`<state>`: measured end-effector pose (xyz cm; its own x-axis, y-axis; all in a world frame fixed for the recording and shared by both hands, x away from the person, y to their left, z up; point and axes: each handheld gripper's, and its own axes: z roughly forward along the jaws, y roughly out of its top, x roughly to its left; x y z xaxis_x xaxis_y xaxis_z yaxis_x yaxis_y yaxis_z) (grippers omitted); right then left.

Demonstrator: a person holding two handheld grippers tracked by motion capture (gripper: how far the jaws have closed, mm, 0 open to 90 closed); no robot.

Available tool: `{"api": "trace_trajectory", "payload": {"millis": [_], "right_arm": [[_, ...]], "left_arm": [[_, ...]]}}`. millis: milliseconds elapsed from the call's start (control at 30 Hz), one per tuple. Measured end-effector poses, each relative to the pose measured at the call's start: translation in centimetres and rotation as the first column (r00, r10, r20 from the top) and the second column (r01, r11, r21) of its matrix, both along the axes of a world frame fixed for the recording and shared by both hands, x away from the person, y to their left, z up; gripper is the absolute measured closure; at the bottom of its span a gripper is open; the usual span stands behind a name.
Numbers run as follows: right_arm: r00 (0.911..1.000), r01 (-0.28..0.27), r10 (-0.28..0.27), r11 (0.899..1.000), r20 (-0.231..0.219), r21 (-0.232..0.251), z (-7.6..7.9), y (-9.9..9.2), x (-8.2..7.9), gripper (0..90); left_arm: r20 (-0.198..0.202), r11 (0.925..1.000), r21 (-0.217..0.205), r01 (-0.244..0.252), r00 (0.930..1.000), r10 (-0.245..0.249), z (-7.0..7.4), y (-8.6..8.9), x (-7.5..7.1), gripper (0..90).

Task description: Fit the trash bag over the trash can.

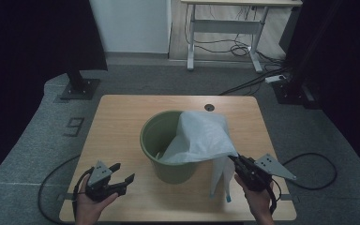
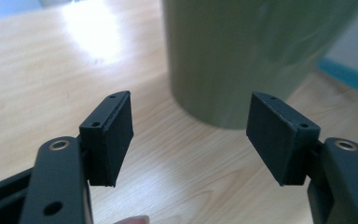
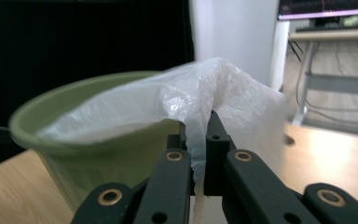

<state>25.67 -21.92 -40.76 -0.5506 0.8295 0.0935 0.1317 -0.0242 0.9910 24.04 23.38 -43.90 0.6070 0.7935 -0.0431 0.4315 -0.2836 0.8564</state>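
Right gripper [image 1: 238, 161] clamped tight on the edge of the white plastic bag [image 1: 201, 138], film pinched flat between the closed jaws, plain to see in the right gripper view [image 3: 200, 154]. Bag draped over the right side of the green bin [image 1: 161, 140], part of it across the rim and into the mouth, part hanging down outside toward the tabletop, with a blue trim [image 1: 228, 198] at the lowest corner. Same blue trim visible at the far right in the left gripper view [image 2: 349, 77].

Left gripper [image 1: 122, 174] spread wide, nothing between the pads [image 2: 114, 135], bare wood beneath. Held just beside the bin's near left wall [image 2: 223, 60], not touching it. Fingertip [image 2: 133, 219] at the bottom edge of that view.

Bin upright near the middle of the wooden table [image 1: 117, 117], left half of the mouth uncovered. Open tabletop to the left and behind the bin; cable hole [image 1: 209, 107] near the far edge. Both hands close to the near edge, little table left behind them. Right gripper near the right edge too.

Around the table: grey carpet, cable [image 1: 316, 171] looping on the floor at right, another trailing at left. Dark stand base [image 1: 78, 88] beyond the far left corner, white desk frame [image 1: 225, 33] farther back with loose wires under it. Nothing standing between left gripper and bin; hanging bag fold between right gripper and bin wall.
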Motion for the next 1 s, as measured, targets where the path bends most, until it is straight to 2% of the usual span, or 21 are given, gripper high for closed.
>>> {"api": "trace_trajectory", "payload": {"millis": [33,67,100,167,333,367,467,533,567,600,700,833,1000], "right_arm": [[0.9999,-0.007,0.007,1.0,0.011,0.001,0.3,0.1,0.0,88.7],[0.9996,-0.018,0.018,1.0,0.02,0.008,0.9,0.4,0.2,88.7],[0.9996,-0.018,0.018,1.0,0.02,0.008,0.9,0.4,0.2,88.7],[0.9993,-0.03,0.03,1.0,0.024,0.005,1.3,0.6,0.4,88.7],[0.9981,-0.052,0.052,0.999,0.033,-0.017,2.2,1.2,0.7,88.7],[0.9973,-0.064,0.064,0.998,0.034,-0.02,2.6,1.5,0.8,88.7],[0.996,-0.079,0.08,0.997,0.04,-0.023,3.1,1.8,0.8,88.7],[0.9952,-0.087,0.089,0.995,0.042,-0.038,3.5,2.3,0.9,88.7],[0.9946,-0.093,0.095,0.994,0.042,-0.052,3.8,2.8,0.9,88.7],[0.9946,-0.093,0.095,0.994,0.042,-0.052,3.8,2.8,0.9,88.7],[0.9946,-0.095,0.097,0.993,0.035,-0.065,4.0,3.4,1.0,88.7],[0.9911,-0.124,0.126,0.99,0.042,-0.064,3.9,4.1,1.1,88.6],[0.9898,-0.135,0.138,0.989,0.036,-0.066,3.9,4.6,1.3,88.6]], "left_arm": [[0.006,0.9997,-0.018,0.014,0.9999,-0.014,0.5,0.0,-0.2,32.3],[0.013,0.9972,-0.055,0.051,0.9986,-0.051,1.5,0.0,-0.6,33.0],[0.013,0.9972,-0.055,0.051,0.9986,-0.051,1.5,0.0,-0.6,33.1],[0.019,0.993,-0.077,0.09,0.9959,-0.088,2.3,-0.3,-0.8,33.1],[0.035,0.9781,-0.105,0.18,0.9836,-0.177,3.8,-1.8,-0.6,32.2],[0.045,0.9734,-0.102,0.205,0.9785,-0.201,4.4,-2.6,-0.5,32.0],[0.058,0.9698,-0.089,0.227,0.9732,-0.223,5.1,-3.6,-0.3,32.0],[0.074,0.9658,-0.079,0.247,0.9676,-0.241,5.7,-4.5,0.0,32.0],[0.084,0.963,-0.061,0.262,0.9628,-0.257,6.1,-5.5,0.3,32.2],[0.084,0.963,-0.061,0.262,0.9628,-0.257,6.1,-5.5,0.3,32.2],[0.087,0.96,-0.032,0.278,0.9576,-0.275,6.6,-7.2,0.8,32.2],[0.091,0.9631,0.016,0.269,0.9588,-0.269,6.8,-9.3,1.5,34.0],[0.091,0.9586,0.021,0.284,0.9543,-0.285,7.2,-11.2,2.2,35.2]]}}
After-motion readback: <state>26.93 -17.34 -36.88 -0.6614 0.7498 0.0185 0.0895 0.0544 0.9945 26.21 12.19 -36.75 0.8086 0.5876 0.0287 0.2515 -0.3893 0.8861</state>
